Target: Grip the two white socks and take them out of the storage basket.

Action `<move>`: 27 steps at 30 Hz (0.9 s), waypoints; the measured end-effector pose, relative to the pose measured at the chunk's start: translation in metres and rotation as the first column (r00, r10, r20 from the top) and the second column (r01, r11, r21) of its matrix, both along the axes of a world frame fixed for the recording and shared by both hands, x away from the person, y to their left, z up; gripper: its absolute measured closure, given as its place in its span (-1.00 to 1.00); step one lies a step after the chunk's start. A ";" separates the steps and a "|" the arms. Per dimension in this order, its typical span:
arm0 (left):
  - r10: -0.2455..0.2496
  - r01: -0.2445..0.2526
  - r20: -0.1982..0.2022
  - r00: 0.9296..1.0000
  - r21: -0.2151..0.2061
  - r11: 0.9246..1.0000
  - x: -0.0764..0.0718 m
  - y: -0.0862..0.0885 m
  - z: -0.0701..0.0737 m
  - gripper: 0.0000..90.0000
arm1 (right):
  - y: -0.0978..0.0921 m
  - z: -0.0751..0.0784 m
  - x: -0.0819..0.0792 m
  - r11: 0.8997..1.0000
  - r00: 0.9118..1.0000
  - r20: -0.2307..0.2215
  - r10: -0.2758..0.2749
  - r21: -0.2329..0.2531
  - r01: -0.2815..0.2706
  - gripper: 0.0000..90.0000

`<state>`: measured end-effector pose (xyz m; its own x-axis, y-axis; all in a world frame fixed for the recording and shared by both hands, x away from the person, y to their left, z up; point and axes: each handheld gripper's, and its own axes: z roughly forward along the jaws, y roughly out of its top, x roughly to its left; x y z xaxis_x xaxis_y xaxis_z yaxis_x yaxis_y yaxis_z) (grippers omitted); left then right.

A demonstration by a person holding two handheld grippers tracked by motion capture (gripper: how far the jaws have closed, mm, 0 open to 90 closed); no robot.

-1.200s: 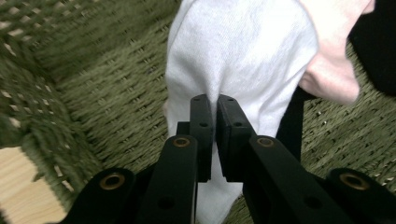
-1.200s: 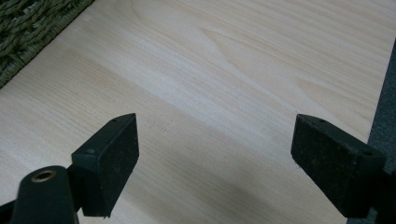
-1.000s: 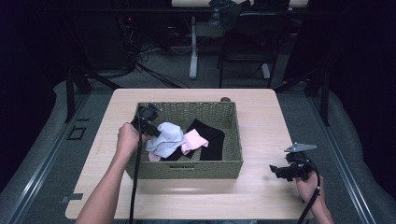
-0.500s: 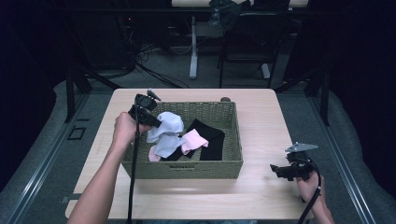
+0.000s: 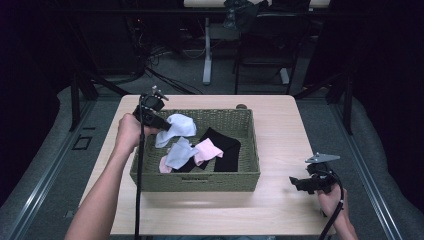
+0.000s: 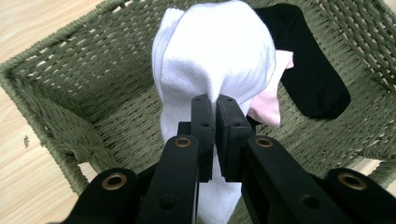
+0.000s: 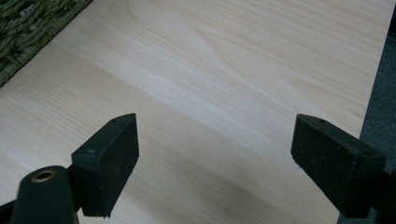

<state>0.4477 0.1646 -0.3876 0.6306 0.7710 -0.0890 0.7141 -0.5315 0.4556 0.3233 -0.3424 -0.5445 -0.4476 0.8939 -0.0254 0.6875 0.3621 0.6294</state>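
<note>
From above, we see the left gripper (image 5: 159, 121) lifting a white sock (image 5: 175, 127) over the basket (image 5: 195, 180), apparently to sort it; along its jaws, fabric is pinched between them; the right gripper (image 7: 215, 158), spread wide, waits above bare table (image 7: 224, 70).

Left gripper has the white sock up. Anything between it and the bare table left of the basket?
Only the basket's left wall. The left gripper holds the white sock above the basket's near-left corner, its tail hanging down inside in the left gripper view. The table left of the basket looks bare.
</note>
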 end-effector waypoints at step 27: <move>0.107 -0.106 0.068 0.992 -0.019 0.994 -0.016 0.055 0.045 0.93 | 0.002 -0.001 0.000 1.000 1.000 -0.003 0.012 -0.003 -0.012 -0.67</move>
